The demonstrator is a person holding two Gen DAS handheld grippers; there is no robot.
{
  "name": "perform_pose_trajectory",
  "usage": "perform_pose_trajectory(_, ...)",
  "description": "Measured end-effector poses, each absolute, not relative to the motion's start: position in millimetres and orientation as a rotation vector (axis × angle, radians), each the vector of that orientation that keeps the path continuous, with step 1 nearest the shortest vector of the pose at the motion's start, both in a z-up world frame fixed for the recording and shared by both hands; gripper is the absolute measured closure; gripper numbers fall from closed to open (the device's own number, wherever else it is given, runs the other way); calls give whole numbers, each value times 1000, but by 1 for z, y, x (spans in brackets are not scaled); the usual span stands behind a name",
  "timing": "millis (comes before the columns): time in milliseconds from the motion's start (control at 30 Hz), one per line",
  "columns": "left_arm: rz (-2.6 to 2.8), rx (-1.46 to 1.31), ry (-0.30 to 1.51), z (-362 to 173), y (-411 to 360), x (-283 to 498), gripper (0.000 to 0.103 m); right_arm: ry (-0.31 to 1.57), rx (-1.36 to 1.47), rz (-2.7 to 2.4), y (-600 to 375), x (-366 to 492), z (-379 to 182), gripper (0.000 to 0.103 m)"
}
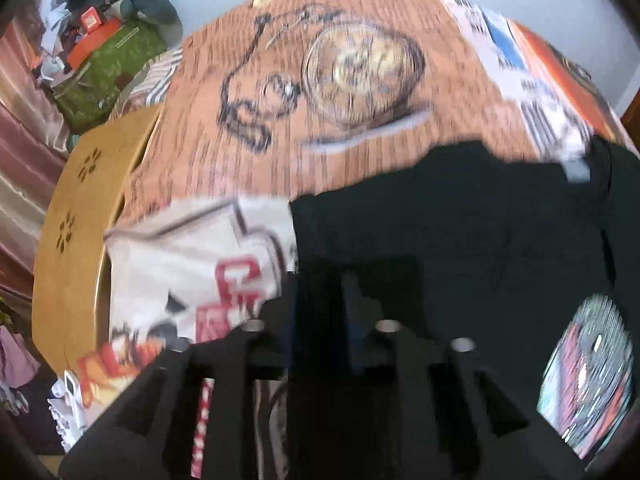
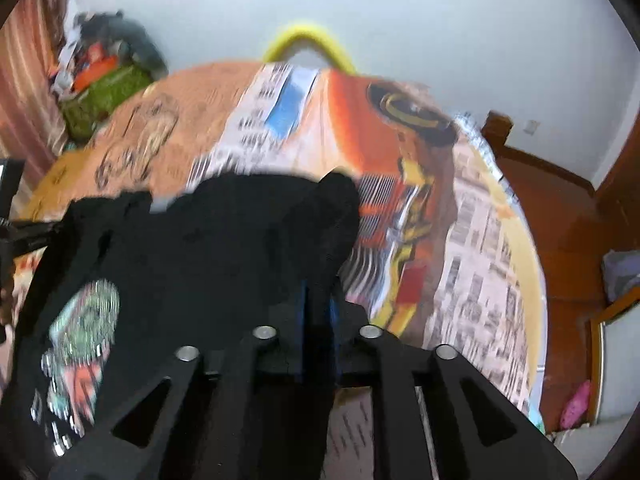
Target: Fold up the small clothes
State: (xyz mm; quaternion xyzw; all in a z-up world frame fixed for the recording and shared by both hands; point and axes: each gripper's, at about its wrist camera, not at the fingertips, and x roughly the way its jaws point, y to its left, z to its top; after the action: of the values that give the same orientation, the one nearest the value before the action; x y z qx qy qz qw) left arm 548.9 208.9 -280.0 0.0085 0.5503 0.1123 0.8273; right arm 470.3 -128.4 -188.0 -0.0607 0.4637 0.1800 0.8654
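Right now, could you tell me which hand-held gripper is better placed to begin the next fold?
Probably the right hand-held gripper: it appears shut on the black T-shirt beside its free sleeve.

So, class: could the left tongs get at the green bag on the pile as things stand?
Probably not: the left tongs look shut on the black shirt, and the green bag lies far beyond the table.

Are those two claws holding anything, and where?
Both grip the black T-shirt: left gripper and right gripper each pinch its near edge.
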Motion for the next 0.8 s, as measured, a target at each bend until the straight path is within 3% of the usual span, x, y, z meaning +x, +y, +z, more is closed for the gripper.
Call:
perform_pose_trajectory(33, 234, 22, 1163, -281, 207, 540, 51, 972, -126, 387, -132, 463, -187, 65)
perform_pose_trajectory(100, 220, 32, 1153, -279, 205, 520, 43, 959, -117, 417, -140, 443, -182, 61)
perform_pose_trajectory(200, 176, 23, 1163, -273, 203, 484, 42, 981, -108, 446, -150, 414, -179, 59)
perform_pose_trajectory(333, 139, -22, 1167, -264, 201, 434, 31, 1007, -119, 476, -161, 368, -179, 52)
perform_pose_trajectory(500, 136, -24, 1167, -260, 195, 374, 25, 1064, -107, 500, -171, 321, -187, 50)
perform_pose_trajectory(800, 110, -90, 1222, -262, 191, 289, 24, 1116, -96, 469, -193, 265, -197, 48)
